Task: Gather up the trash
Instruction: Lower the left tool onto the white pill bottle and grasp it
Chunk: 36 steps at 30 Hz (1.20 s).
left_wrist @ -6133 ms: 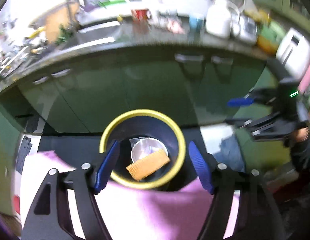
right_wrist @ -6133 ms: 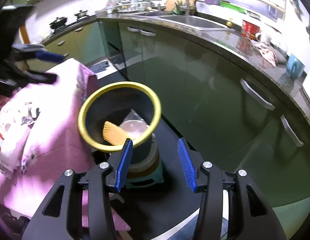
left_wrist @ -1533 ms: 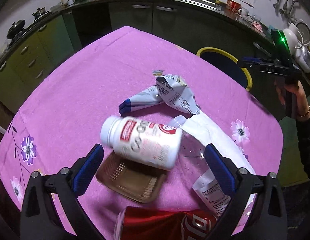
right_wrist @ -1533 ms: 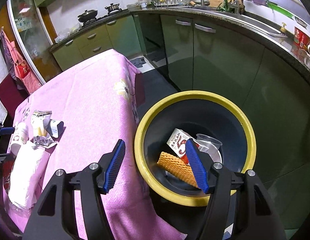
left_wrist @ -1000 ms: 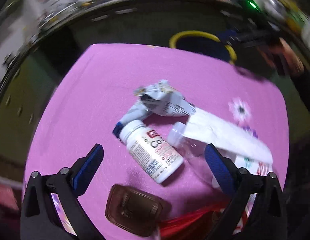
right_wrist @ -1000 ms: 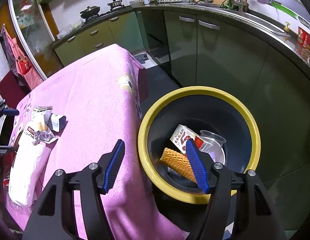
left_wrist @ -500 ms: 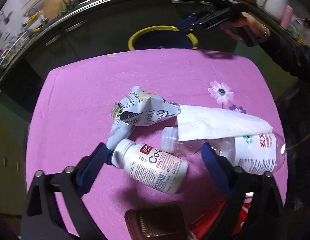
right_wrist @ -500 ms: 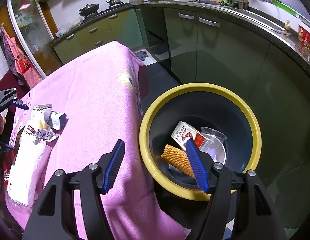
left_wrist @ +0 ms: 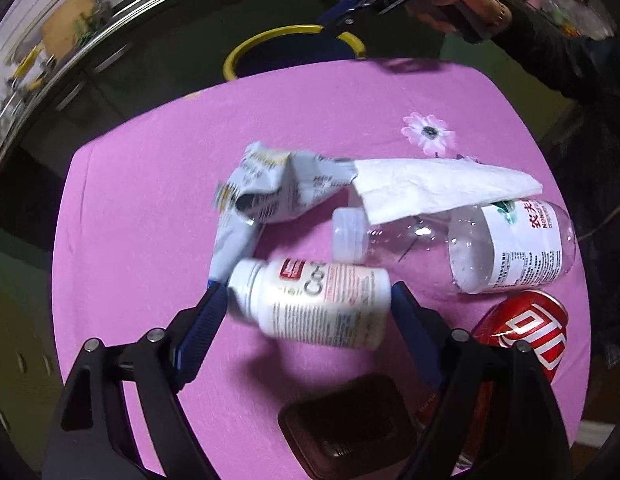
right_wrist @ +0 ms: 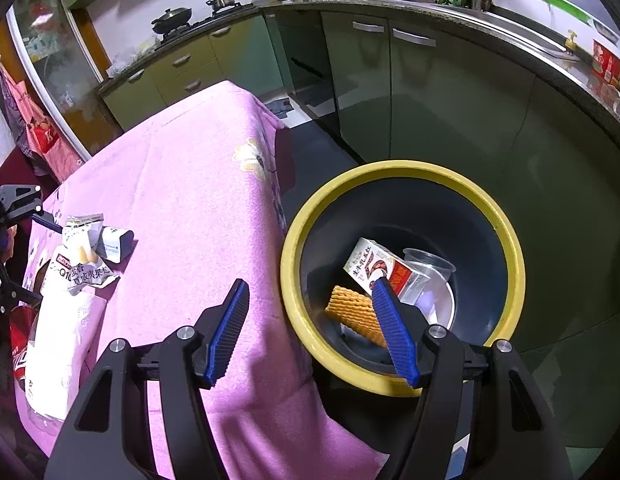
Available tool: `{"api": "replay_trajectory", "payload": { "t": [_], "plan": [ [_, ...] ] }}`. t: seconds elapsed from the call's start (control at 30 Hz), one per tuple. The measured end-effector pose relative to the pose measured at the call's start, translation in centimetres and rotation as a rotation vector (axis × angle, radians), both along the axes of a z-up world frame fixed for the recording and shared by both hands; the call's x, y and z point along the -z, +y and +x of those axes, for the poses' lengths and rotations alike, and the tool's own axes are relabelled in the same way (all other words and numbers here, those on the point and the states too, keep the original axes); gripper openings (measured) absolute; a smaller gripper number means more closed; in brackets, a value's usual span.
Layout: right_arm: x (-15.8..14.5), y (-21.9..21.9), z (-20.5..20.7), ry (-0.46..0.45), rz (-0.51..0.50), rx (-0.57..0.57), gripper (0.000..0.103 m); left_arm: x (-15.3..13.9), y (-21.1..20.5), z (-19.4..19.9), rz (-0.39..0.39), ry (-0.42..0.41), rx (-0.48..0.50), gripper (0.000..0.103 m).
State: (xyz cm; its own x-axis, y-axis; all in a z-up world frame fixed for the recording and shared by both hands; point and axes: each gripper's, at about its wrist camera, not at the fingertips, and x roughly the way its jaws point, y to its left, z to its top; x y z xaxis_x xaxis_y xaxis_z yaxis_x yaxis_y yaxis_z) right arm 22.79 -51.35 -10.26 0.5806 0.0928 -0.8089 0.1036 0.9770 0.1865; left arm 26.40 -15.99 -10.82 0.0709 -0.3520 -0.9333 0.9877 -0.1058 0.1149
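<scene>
On the pink table [left_wrist: 150, 128] there is still a lot of trash. Going from left to right in the left wrist view, first comes a crumpled wrapper [left_wrist: 270, 192] at about 11 o'clock from the middle. Next is the white pill bottle [left_wrist: 313, 304], lying on its side right in the middle. The left gripper [left_wrist: 306, 300] has its two blue pads on the two ends of this bottle, one at 9 o'clock and one at 3 o'clock. The jaws look pressed onto it, so I think the bottle is being pinched. The picture is a bit blurry, so it is hard to say if the bottle is lifted off the cloth. Below it, at 6 o'clock, sits a brown tray [left_wrist: 345, 424]. A white paper napkin [left_wrist: 437, 188] lies over a clear water bottle [left_wrist: 489, 244] at 2 o'clock. A squashed red can [left_wrist: 525, 328] is at 4 o'clock.

In the right wrist view, the table is at 9 o'clock and the yellow-rimmed bin [right_wrist: 505, 240] is at 3 o'clock. The right gripper [right_wrist: 313, 332] hangs over the bin edge with its jaws spread wide and nothing in them. Inside the bin are a milk carton [right_wrist: 373, 264], a waffle biscuit [right_wrist: 353, 312] and a plastic cup [right_wrist: 429, 268].

So three things are in the bin. I think six are left, and the pill bottle goes next.
</scene>
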Motion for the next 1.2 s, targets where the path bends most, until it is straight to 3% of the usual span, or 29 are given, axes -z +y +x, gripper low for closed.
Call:
{"api": "replay_trajectory", "payload": {
  "t": [0.1, 0.8, 0.93, 1.0, 1.2],
  "plan": [
    [0.1, 0.3, 0.2, 0.012, -0.007, -0.012, 0.064, 0.3, -0.7, 0.1, 0.023, -0.020, 0.033, 0.082],
    [1.2, 1.4, 1.1, 0.050, 0.001, -0.042, 0.064, 1.2, -1.2, 0.5, 0.070, 0.042, 0.049, 0.087],
    [1.3, 1.5, 1.1, 0.052, 0.000, -0.044, 0.065, 1.5, -1.0, 0.7, 0.062, 0.059, 0.035, 0.087],
    [1.3, 1.5, 1.1, 0.052, 0.001, -0.043, 0.065, 1.8, -1.0, 1.1, 0.064, 0.070, 0.008, 0.082],
    [1.0, 1.4, 0.8, 0.043, 0.009, -0.043, 0.065, 0.9, -0.4, 1.7, 0.022, 0.080, -0.092, 0.082]
  ]
}}
